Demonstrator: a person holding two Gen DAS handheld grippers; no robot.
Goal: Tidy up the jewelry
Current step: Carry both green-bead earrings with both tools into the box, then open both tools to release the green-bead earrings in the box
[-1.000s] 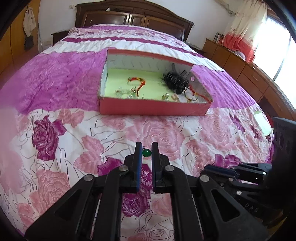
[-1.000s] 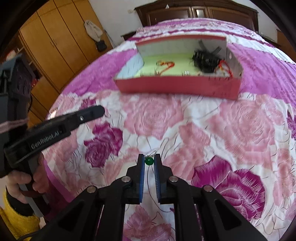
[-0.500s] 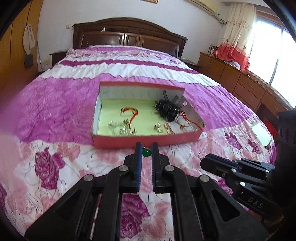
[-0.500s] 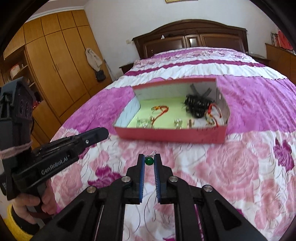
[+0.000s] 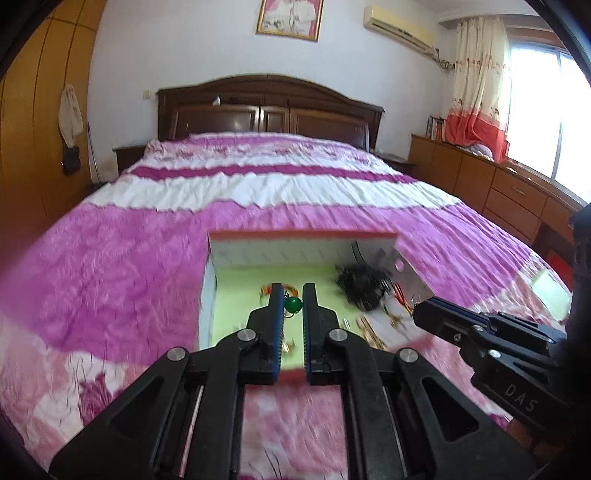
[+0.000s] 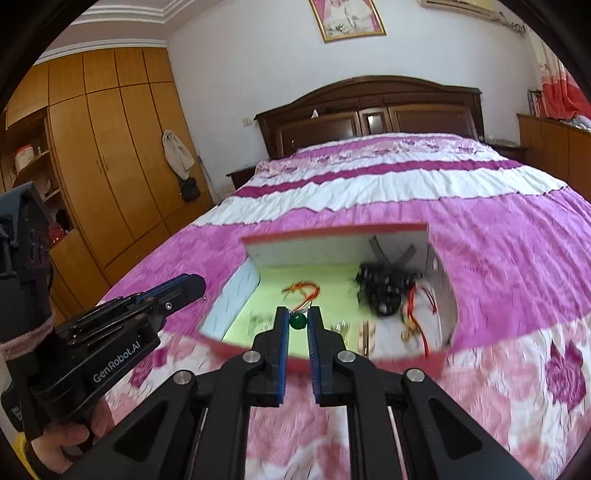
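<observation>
White lettering reading "GenRobot.AI" runs along the side of the black left gripper (image 6: 201,286), seen at the left edge of the right wrist view, on the body just above the hand holding it. In the left wrist view, the black right gripper (image 5: 419,314) enters from the right, and the pale letters "DAS" stand on its near side, low and close to the frame edge. Whether more letters follow there cannot be told. The framed picture (image 5: 289,17) on the far wall shows no legible writing.
</observation>
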